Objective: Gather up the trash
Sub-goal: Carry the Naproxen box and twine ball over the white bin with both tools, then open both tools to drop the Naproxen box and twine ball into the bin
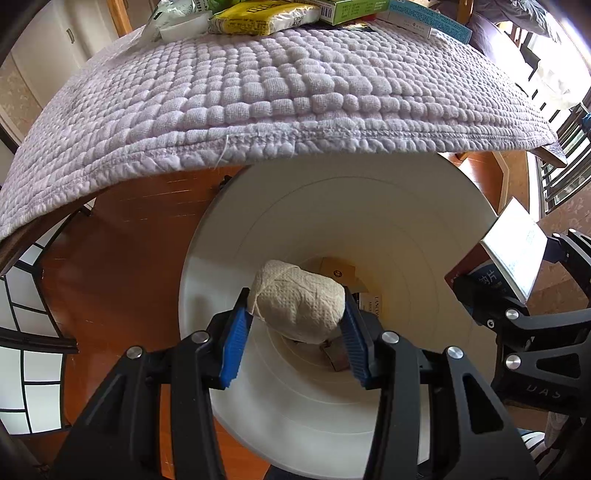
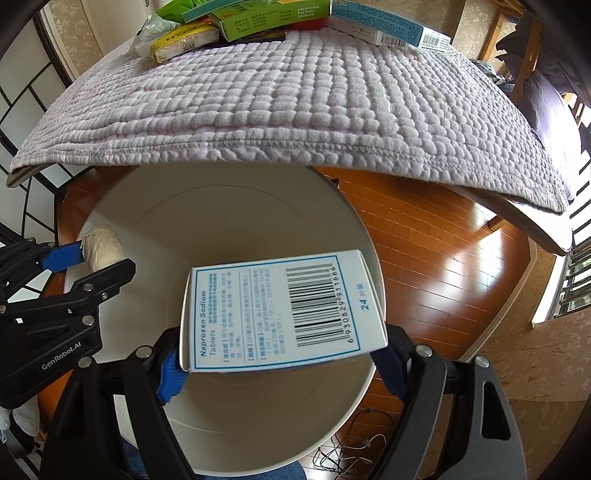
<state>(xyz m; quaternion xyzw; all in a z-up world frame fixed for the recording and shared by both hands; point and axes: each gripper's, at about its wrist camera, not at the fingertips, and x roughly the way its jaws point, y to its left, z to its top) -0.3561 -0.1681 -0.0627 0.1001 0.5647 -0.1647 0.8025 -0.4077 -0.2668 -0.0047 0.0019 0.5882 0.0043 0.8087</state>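
Inspector: The left gripper (image 1: pixel 295 325) is pointing steeply down over the white bin (image 1: pixel 424 229); its blue fingers (image 1: pixel 234 347) are pressing on both ends of a wad of tissue paper (image 1: pixel 297 304), which is hanging above the bin's opening; some cartons are lying at the bottom of the bin.

Clerk: And the right side?

Inspector: The right gripper (image 2: pixel 277 362) is also pointing down over the bin (image 2: pixel 207 206); its fingers (image 2: pixel 171 378) are standing wide and clamping a white medicine box (image 2: pixel 273 310) by its two short ends; the box is lying flat between them, barcode up, above the bin's mouth.

Clerk: The surroundings?

Inspector: The bin is standing on a wooden floor (image 2: pixel 443 266), partly under the edge of a worktop covered by a lilac quilted cloth (image 1: pixel 295 92); more boxes and packets (image 2: pixel 258 18) are lying at the worktop's far side.
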